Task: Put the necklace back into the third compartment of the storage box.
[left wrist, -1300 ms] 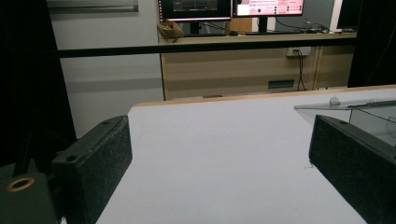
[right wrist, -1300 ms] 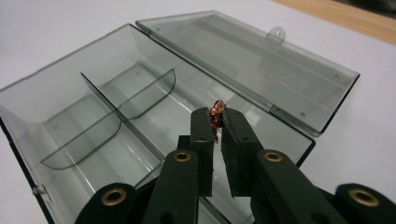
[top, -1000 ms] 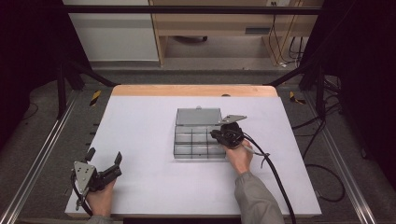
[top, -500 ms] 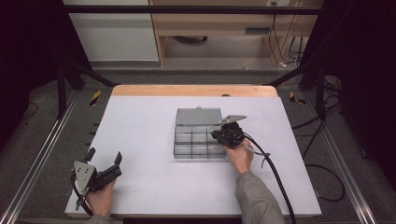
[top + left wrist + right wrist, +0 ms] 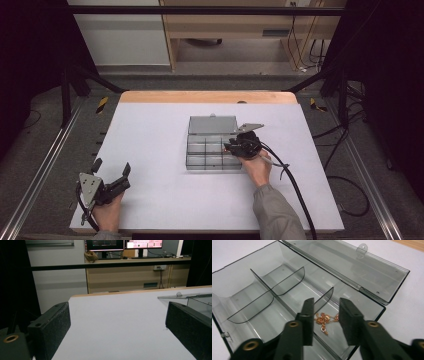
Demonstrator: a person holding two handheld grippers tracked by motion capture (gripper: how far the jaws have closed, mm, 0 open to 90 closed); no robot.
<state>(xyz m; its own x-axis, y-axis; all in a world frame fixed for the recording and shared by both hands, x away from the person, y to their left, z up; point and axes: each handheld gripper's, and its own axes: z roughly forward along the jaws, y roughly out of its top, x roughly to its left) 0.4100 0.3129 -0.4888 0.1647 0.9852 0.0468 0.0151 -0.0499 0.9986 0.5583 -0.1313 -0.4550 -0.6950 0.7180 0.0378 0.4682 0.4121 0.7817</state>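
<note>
Jaws of the right gripper point(image 5: 325, 315) stand partly open and empty, straddling a small gold chain point(image 5: 325, 320) heaped in the near corner compartment of the clear divided box point(image 5: 212, 146). Its tangle lies directly beyond and below them. Wide open and holding nothing, the left gripper point(image 5: 107, 172) rests well apart at the bench point(image 5: 150, 130) corner.

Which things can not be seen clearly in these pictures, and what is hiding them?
- Gold chain: in the right gripper view the right gripper fingers cover both its ends.
- Contact between those fingers and the chain: cannot tell.
- Clear divided box: in the high view its contents are too small, and the right gripper covers its right end.
- The box in the left gripper view: cut off by the right edge and a finger of the left gripper.
</note>
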